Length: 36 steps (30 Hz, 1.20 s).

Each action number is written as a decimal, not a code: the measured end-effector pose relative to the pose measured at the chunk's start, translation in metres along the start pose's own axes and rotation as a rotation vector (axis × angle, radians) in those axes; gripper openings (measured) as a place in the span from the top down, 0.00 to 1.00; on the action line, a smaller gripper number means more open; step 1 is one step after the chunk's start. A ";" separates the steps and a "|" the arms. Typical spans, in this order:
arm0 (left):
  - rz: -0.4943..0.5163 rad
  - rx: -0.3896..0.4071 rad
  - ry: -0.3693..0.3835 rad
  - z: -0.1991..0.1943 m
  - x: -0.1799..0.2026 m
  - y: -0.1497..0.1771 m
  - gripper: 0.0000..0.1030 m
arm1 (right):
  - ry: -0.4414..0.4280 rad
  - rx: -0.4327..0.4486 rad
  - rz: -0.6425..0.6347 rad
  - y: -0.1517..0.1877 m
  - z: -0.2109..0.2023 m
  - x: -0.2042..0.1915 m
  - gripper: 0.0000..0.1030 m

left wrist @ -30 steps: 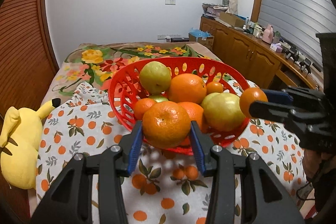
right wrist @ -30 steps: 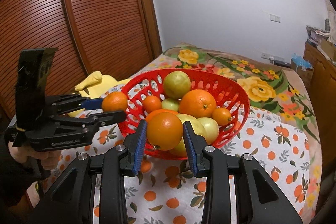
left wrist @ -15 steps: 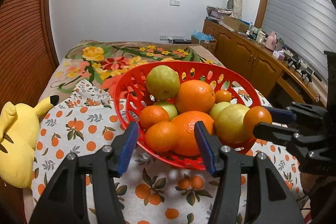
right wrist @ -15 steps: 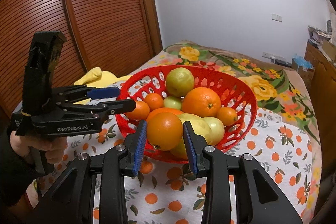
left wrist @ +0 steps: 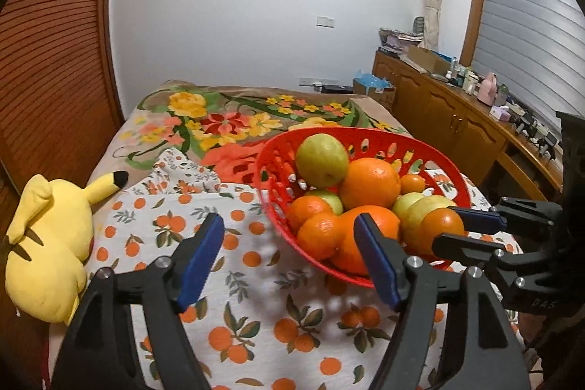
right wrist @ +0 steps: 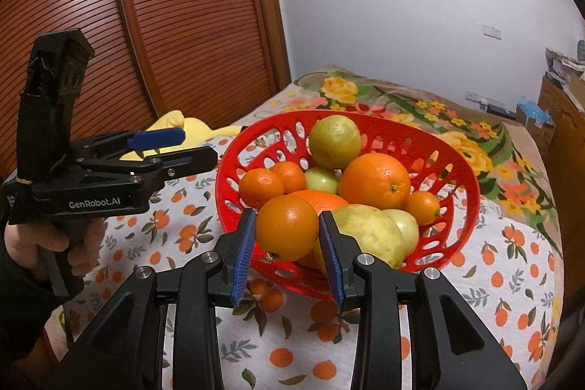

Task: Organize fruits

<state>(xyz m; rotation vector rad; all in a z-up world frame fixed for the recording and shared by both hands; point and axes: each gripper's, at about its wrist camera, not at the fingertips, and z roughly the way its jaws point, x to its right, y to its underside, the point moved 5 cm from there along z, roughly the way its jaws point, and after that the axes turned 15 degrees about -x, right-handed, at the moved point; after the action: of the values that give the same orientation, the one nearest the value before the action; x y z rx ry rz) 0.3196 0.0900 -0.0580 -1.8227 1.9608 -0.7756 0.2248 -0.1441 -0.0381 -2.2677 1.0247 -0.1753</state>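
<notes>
gripping an orange (right wrist: 287, 228) between its two blue pads, the right gripper (right wrist: 287, 240) holds the fruit at the near edge of the red basket (right wrist: 462, 207), just above the rim; in the left wrist view the same orange (left wrist: 440, 229) shows pinched at the basket's right side. the left gripper (left wrist: 289, 258) stands with its jaws spread and nothing between them; they have just been opening, and only the tablecloth shows through the gap. in the right wrist view this left gripper (right wrist: 172, 148) sits to the left of the basket, apart from it, gripped by a person's hand (right wrist: 55, 243) in a dark sleeve.

the basket rests on a white cloth printed with oranges (left wrist: 256, 298), spread over a flowered bedspread (left wrist: 226, 123). it is piled with fruit: a green-yellow fruit (right wrist: 334, 141) on top at the back, a big orange (right wrist: 374, 183) beside it, two small mandarins (right wrist: 261, 187) at the left, another small one (right wrist: 422, 207) at the right, and pale yellow-green fruit (right wrist: 369, 233) at the front, touching the held orange.

a yellow plush toy (left wrist: 47, 243) lies at the left edge of the bed, beside a slatted wooden door (right wrist: 164, 24).
</notes>
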 end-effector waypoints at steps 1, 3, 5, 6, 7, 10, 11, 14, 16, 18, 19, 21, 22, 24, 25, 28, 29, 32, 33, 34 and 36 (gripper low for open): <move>-0.002 -0.002 0.000 -0.001 -0.002 0.001 0.28 | -0.001 -0.001 -0.001 -0.001 0.001 -0.001 0.66; -0.007 0.000 -0.003 -0.002 -0.005 0.003 0.28 | -0.002 -0.003 -0.002 -0.002 0.004 -0.002 0.66; -0.009 0.000 -0.009 -0.004 -0.006 0.005 0.27 | -0.003 -0.004 -0.001 -0.003 0.006 -0.004 0.66; -0.009 0.000 -0.010 -0.004 -0.007 0.006 0.27 | -0.004 -0.006 0.000 -0.003 0.007 -0.004 0.66; -0.011 0.000 -0.011 -0.005 -0.008 0.007 0.27 | -0.005 -0.008 0.001 -0.004 0.008 -0.004 0.66; -0.023 0.004 -0.024 -0.007 -0.011 0.010 0.27 | -0.013 -0.010 0.009 -0.005 0.011 -0.004 0.65; -0.028 0.006 -0.028 -0.008 -0.012 0.011 0.27 | -0.016 -0.010 0.014 -0.006 0.013 -0.004 0.65; -0.032 0.004 -0.031 -0.008 -0.013 0.014 0.27 | -0.022 -0.016 0.020 -0.005 0.014 -0.003 0.65; -0.034 0.001 -0.032 -0.007 -0.013 0.017 0.27 | -0.020 -0.013 0.023 -0.004 0.014 -0.002 0.65; -0.037 -0.005 -0.027 -0.006 -0.014 0.019 0.27 | -0.020 -0.008 0.026 -0.004 0.013 -0.002 0.60; -0.039 -0.006 -0.026 -0.006 -0.014 0.021 0.27 | -0.022 -0.004 0.029 -0.004 0.012 -0.002 0.60; -0.040 -0.006 -0.025 -0.007 -0.012 0.022 0.27 | -0.021 0.001 0.032 -0.003 0.010 -0.002 0.60; -0.040 -0.006 -0.024 -0.008 -0.010 0.024 0.27 | -0.019 0.004 0.034 -0.003 0.008 -0.002 0.60; -0.039 -0.005 -0.023 -0.009 -0.008 0.026 0.27 | -0.018 0.011 0.038 0.000 0.004 -0.001 0.60; -0.039 -0.005 -0.022 -0.010 -0.007 0.026 0.27 | -0.016 0.015 0.041 0.001 0.001 -0.001 0.60; -0.035 0.000 -0.018 -0.015 -0.001 0.030 0.27 | -0.005 0.028 0.051 0.006 -0.006 0.000 0.59; -0.033 0.003 -0.016 -0.017 0.002 0.031 0.27 | 0.001 0.034 0.056 0.009 -0.009 0.001 0.59; -0.026 0.010 -0.018 -0.024 0.010 0.034 0.27 | 0.017 0.049 0.067 0.016 -0.017 0.003 0.57; -0.022 0.012 -0.021 -0.027 0.013 0.036 0.27 | 0.019 0.052 0.072 0.019 -0.020 0.003 0.56; -0.017 0.013 -0.021 -0.029 0.017 0.037 0.27 | 0.024 0.055 0.077 0.021 -0.022 0.004 0.55; -0.009 0.015 -0.023 -0.033 0.023 0.038 0.27 | 0.040 0.065 0.088 0.027 -0.028 0.005 0.50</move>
<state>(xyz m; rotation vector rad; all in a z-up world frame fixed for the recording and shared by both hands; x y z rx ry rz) 0.2668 0.0732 -0.0526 -1.8250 1.9290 -0.7668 0.2013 -0.1747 -0.0330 -2.1645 1.1210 -0.2148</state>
